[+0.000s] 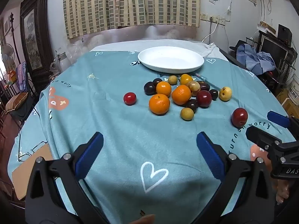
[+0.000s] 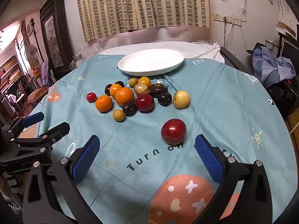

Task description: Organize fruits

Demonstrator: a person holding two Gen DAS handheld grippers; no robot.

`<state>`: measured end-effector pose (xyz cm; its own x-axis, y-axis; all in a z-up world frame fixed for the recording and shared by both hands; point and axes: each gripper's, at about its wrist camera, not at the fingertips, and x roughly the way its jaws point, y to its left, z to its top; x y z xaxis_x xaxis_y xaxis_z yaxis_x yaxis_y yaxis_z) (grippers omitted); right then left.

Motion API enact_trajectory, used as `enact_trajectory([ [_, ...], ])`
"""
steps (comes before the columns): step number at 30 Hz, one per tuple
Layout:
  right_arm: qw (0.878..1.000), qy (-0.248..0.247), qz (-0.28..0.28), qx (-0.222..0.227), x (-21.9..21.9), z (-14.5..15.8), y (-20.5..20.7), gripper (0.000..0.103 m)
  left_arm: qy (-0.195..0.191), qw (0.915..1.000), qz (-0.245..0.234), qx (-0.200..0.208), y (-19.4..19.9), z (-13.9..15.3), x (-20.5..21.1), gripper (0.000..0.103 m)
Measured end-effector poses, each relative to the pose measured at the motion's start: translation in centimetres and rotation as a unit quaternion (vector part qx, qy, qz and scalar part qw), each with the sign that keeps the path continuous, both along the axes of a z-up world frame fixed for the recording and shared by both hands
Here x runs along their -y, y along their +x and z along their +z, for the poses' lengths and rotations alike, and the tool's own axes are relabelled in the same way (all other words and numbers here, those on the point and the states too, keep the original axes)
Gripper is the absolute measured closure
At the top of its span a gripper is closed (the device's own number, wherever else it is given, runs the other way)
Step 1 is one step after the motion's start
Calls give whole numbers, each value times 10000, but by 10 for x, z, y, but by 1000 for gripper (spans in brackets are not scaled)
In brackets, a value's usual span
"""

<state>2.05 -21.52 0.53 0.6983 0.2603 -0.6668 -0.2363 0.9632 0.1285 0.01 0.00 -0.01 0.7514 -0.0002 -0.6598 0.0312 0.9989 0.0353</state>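
Note:
A pile of small fruits (image 1: pixel 181 93) lies on the teal tablecloth: oranges (image 1: pixel 159 104), dark plums, red and yellow ones. The pile also shows in the right wrist view (image 2: pixel 130 97). An empty white plate (image 1: pixel 171 59) (image 2: pixel 151 62) stands behind it. A lone red fruit (image 1: pixel 129 98) lies left of the pile. Another red fruit (image 2: pixel 173 131) (image 1: pixel 239 117) lies apart at the near right, just ahead of my right gripper (image 2: pixel 147 145). Both grippers are open and empty. My left gripper (image 1: pixel 149 143) hovers over bare cloth in front of the pile.
The round table (image 1: pixel 112 130) drops off on all sides. Cardboard (image 1: pixel 28 168) lies at its left edge. A chair with blue clothes (image 1: pixel 256 59) stands at the right; a framed picture (image 1: pixel 31 37) and shelves stand at the left.

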Motion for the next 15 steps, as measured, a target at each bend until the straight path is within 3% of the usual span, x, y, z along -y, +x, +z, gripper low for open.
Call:
enact_trajectory([
  [15,10000,49,-25,-73,1,-4,2,1,16,10000,5,-37,-1,-3,1,2],
])
